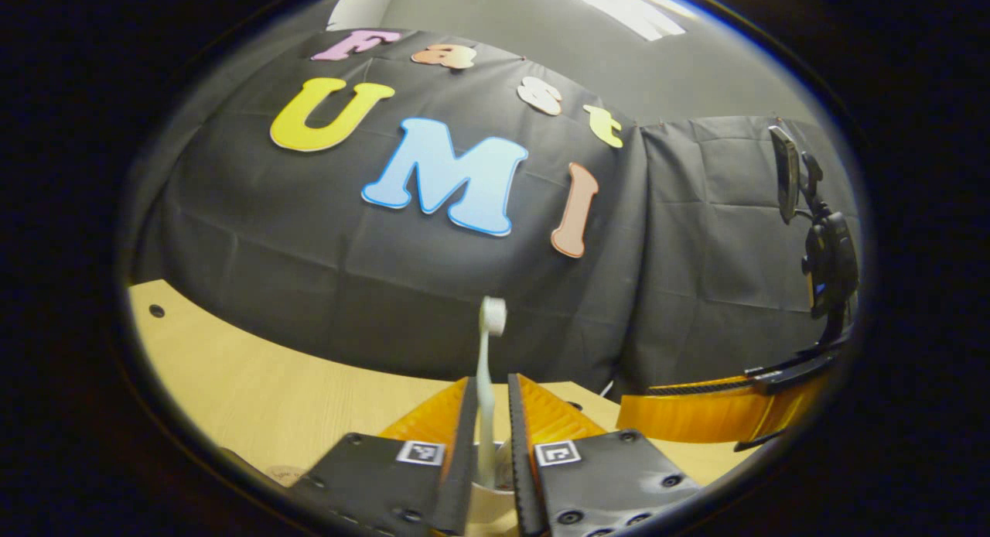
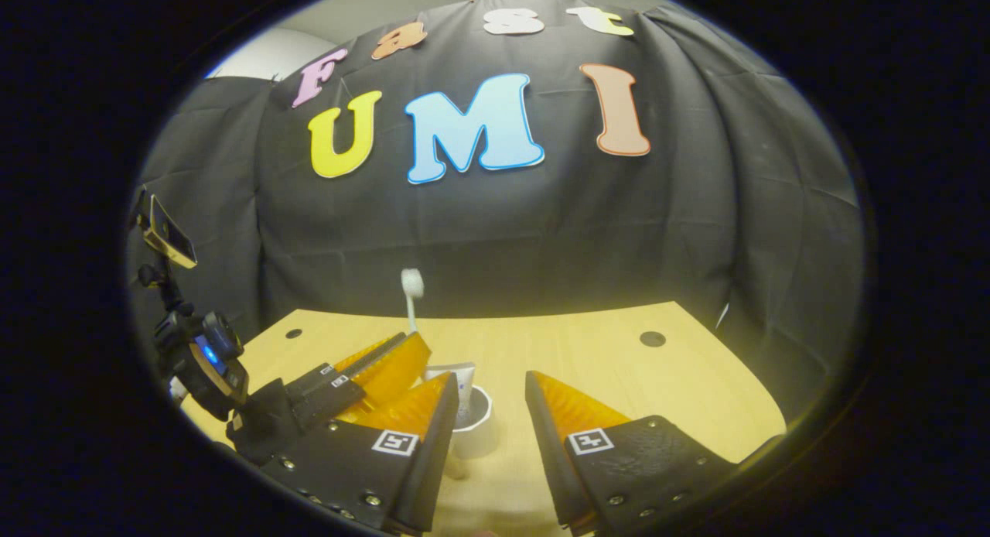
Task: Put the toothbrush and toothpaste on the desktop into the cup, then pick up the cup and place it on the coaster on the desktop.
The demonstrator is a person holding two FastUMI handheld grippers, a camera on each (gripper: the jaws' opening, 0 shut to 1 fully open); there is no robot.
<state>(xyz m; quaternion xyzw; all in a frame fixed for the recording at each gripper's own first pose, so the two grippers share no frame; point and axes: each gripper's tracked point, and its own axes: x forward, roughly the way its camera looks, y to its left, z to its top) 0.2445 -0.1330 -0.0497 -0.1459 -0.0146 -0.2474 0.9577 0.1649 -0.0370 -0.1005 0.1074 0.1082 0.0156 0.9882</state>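
One toothbrush (image 1: 489,367), one toothpaste tube (image 2: 462,386), one cup (image 2: 473,427), two grippers on the wooden desktop (image 2: 603,367).

In the left gripper view, the left gripper (image 1: 489,413) has its fingers pressed close on the toothbrush handle, which stands upright between them, bristle head up against the black cloth wall (image 1: 387,289). The lower end of the handle runs down into the white cup (image 1: 491,502) just below the fingertips. Off to the right edge, the right gripper (image 1: 719,413) reaches in sideways.

In the right gripper view, the right gripper (image 2: 489,394) hangs level over the desk with its fingers spread wide, nothing between them, the cup sitting in the gap just ahead. The toothpaste tube stands in the cup, leaning toward the left. The left gripper (image 2: 394,355) comes in from the left, tips over the cup, toothbrush (image 2: 411,297) rising above it.
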